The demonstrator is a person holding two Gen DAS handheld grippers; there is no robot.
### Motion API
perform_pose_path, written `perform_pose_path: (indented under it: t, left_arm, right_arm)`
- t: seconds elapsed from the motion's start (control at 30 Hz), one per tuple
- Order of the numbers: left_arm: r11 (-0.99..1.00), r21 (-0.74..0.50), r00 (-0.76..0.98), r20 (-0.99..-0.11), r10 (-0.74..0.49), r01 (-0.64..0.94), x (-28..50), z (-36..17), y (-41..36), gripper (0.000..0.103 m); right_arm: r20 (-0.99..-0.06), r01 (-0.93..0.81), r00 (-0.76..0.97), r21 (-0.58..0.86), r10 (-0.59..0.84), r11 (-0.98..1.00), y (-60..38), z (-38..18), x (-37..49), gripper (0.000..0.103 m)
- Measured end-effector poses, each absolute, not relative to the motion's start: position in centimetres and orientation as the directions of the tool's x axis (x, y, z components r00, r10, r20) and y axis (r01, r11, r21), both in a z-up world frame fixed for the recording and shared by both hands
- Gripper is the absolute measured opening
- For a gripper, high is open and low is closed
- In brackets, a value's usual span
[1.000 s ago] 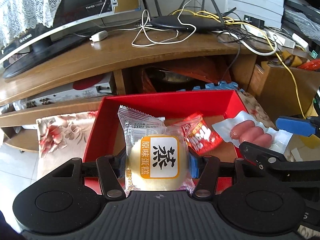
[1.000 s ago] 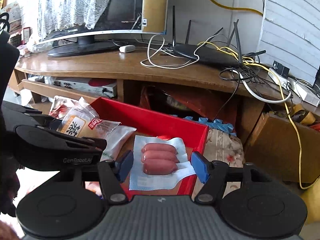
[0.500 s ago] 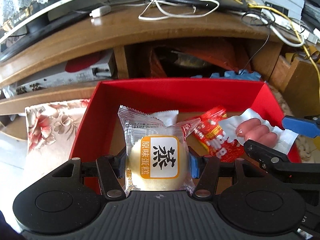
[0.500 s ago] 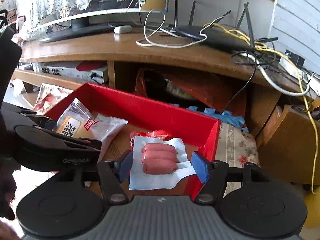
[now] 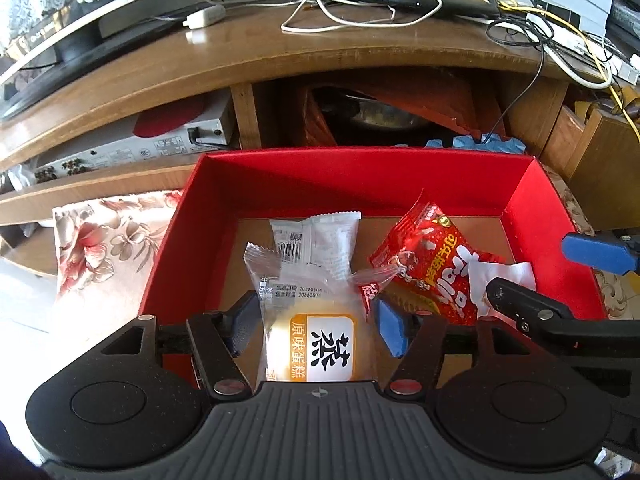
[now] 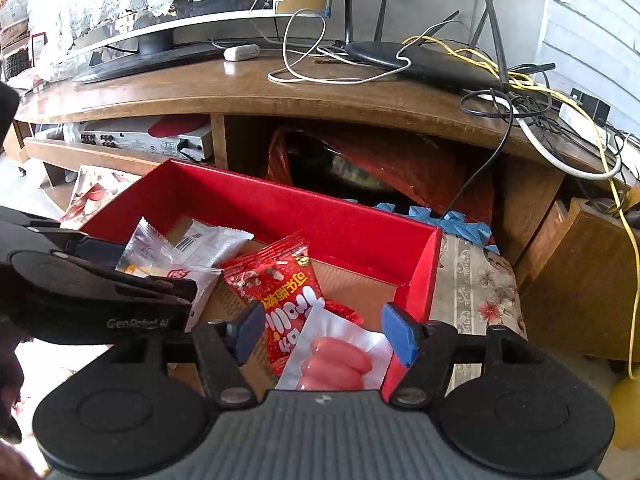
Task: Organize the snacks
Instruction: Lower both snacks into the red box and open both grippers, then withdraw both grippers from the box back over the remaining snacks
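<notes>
Red box (image 5: 360, 180): open-topped, set in front of the wooden counter (image 5: 280, 48) that carries the monitor and router. It already holds a white wrapped snack (image 5: 316, 236) at 12 o'clock of the left tongs and a red snack packet (image 5: 432, 264) at their 1 o'clock.

Left tongs (image 5: 316, 326): compared with a second ago they have come down into the box, and their jaws have just been opening. The steamed cake packet (image 5: 320, 344) lies between them, but both blue pads now stand clear of the wrapper with a gap on each side. Judgement: the cake has been let go inside the box, so this item is placed; the hand can withdraw.

Right tongs (image 6: 320, 336): also lower than a second ago, now over the box's right corner. The sausage pack (image 6: 336, 360) sits between the jaws, its near end hidden under the tool body, its far end lying over the red snack packet. The right pad meets the wrapper's edge; the left pad stands apart from it. Whether the pack is gripped or already released cannot be told from this view.

Judgement: sausage pack release is the outstanding step.
</notes>
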State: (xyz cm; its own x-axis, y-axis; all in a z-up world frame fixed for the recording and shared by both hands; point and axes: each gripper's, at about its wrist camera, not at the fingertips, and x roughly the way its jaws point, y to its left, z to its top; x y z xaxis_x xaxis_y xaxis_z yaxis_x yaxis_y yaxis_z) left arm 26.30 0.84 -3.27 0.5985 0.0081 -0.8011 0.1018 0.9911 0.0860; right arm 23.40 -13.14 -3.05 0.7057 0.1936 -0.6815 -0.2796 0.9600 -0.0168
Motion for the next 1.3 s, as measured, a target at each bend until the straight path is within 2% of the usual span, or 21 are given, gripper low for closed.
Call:
perform_pose_path:
  t: [0.73,1.3]
  left_arm:
    - [0.993,0.044,0.622,-0.782,-0.033,0.109,22.2,-0.7,1.5,0.072]
    - [0.981,0.056,0.564,-0.823,-0.061,0.188,15.0,-1.9,1.3,0.07]
  right_arm:
    - [-0.667,-0.266,0.722,-0.026,0.182,0.964,-13.3,-0.2,18.9,0.058]
    - [-0.737,-0.295,0.646,-0.001,0.199,0.955,-13.3,-1.6,11.5,0.058]
